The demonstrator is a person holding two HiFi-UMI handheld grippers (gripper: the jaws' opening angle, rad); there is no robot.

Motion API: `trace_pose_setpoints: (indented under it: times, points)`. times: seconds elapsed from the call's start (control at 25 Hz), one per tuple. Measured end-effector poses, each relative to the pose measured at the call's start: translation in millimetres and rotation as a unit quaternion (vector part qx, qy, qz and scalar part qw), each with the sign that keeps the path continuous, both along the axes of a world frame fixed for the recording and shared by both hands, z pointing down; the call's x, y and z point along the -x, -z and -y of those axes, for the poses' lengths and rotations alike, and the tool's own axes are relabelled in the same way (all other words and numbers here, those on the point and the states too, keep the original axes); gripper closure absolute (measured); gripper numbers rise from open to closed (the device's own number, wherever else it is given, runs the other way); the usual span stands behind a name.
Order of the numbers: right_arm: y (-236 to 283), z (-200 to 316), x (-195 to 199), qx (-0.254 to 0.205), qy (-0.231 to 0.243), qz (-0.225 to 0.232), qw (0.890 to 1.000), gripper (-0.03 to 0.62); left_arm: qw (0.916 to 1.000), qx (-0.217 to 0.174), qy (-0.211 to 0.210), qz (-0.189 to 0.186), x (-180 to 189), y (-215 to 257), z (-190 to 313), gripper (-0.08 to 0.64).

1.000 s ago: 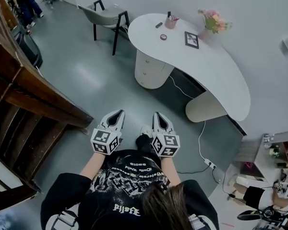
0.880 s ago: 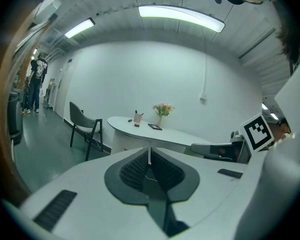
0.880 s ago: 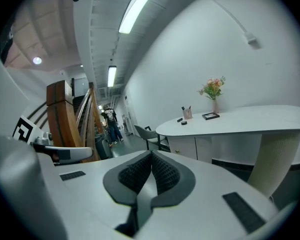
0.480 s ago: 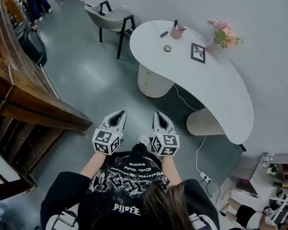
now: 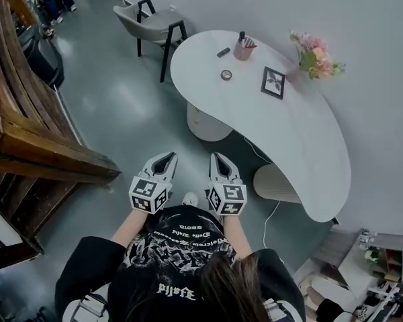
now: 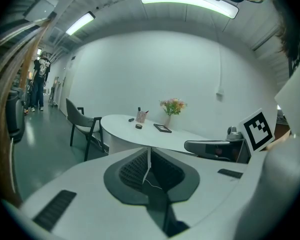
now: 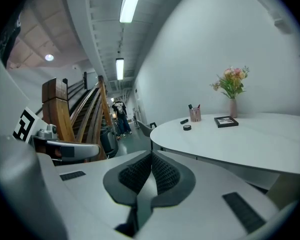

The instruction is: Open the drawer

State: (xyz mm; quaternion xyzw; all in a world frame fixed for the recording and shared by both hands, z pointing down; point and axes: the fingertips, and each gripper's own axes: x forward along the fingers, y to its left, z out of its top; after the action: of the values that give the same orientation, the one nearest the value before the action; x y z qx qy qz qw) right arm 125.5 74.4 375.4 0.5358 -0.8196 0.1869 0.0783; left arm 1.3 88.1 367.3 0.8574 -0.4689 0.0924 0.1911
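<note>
White drawer pedestal (image 5: 203,123) stands under the desk (image 5: 302,133), well apart from both grippers. Left gripper (image 5: 165,159) and right gripper (image 5: 219,159): jaws together, empty. Step: approach. Next: reach a drawer front and part one gripper's jaws.

On the white counter (image 5: 302,133): flowers (image 5: 316,54) far right, a frame (image 5: 273,83), a tape roll (image 5: 226,75), a pen cup (image 5: 242,48); a chair (image 5: 148,22) far left; wooden stairs (image 5: 27,146) left.

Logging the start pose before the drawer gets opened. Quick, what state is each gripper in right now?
Left gripper: closed, jaws together, holding nothing.
Right gripper: closed, jaws together, holding nothing.
</note>
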Motion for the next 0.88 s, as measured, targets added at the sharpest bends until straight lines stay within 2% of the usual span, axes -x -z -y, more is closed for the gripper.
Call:
trace_pose_setpoints:
  times: [0.28,0.88]
  points:
    - [-8,19,-21,0.008,0.009,-0.006,1.0,0.566,0.9997,0.012,0.02,-0.007,-16,-11,18,0.531]
    - [-20,34,-22,0.033,0.003,-0.016,0.999,0.566,0.9997,0.022,0.006,-0.012,-22,-18,58,0.531]
